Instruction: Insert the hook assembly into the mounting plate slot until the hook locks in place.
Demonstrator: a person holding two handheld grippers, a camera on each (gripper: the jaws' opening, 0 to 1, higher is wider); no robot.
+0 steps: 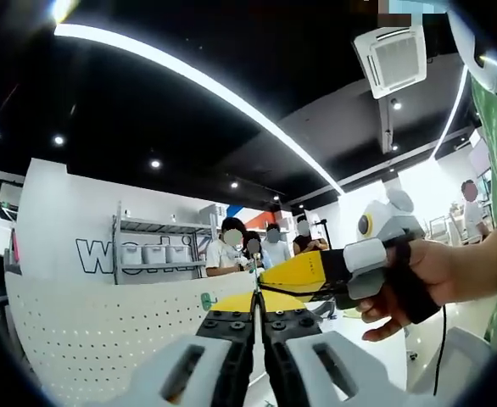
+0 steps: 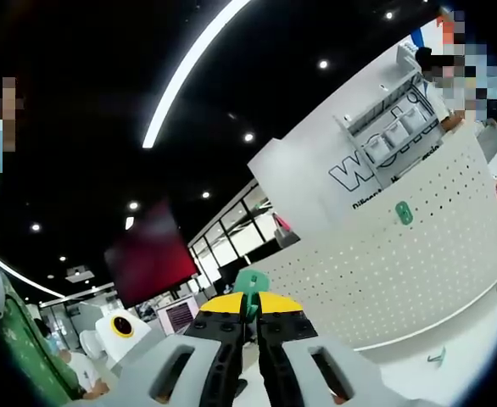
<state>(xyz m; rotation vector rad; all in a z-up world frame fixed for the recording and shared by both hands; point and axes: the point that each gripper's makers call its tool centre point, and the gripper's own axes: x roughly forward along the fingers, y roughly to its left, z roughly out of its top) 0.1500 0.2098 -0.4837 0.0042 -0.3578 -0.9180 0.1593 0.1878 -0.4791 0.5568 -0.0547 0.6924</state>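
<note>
In front of the white pegboard (image 2: 401,280), the right gripper (image 2: 250,315) jaws clench what looks like a green hook (image 2: 250,284), the left gripper (image 1: 258,315) jaws pinch closed, and misalignment could jam it.

Open room is seen at twelve o'clock; passage at nine is barred by the pegboard (image 1: 87,331), at three by the right gripper (image 1: 295,275).

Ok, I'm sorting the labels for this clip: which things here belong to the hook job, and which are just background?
Job: green hook piece in the right tongs; white pegboard plate; green piece already on it; left tongs.
Background: shelf of bins; people behind; ceiling air unit.
</note>
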